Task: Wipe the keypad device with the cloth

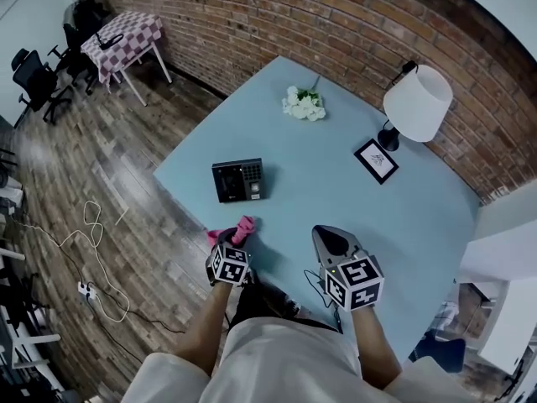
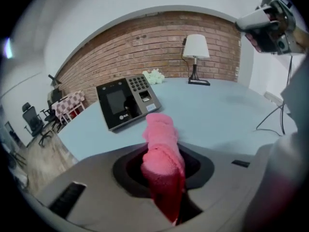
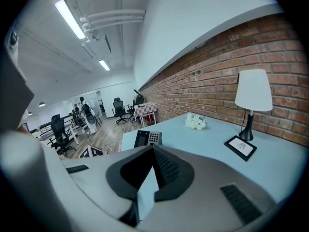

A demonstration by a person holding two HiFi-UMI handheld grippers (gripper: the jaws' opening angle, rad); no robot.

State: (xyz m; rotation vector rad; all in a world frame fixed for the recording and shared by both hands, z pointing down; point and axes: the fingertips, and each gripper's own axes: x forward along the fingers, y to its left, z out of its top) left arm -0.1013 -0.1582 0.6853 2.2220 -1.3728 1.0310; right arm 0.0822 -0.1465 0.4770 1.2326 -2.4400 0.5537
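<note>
One cloth (image 2: 159, 134) in left gripper (image 1: 232, 243) — long axis toward keypad device (image 2: 126, 101).

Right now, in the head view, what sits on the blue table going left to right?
keypad → flowers → frame → lamp

**No legible writing**

The keypad (image 2: 126, 102) has a small logo (image 2: 124, 116) under its screen and a white sticker (image 2: 151, 108) beside it, both too blurred to read. The frame (image 1: 376, 159) holds a mark too small to read.
</note>
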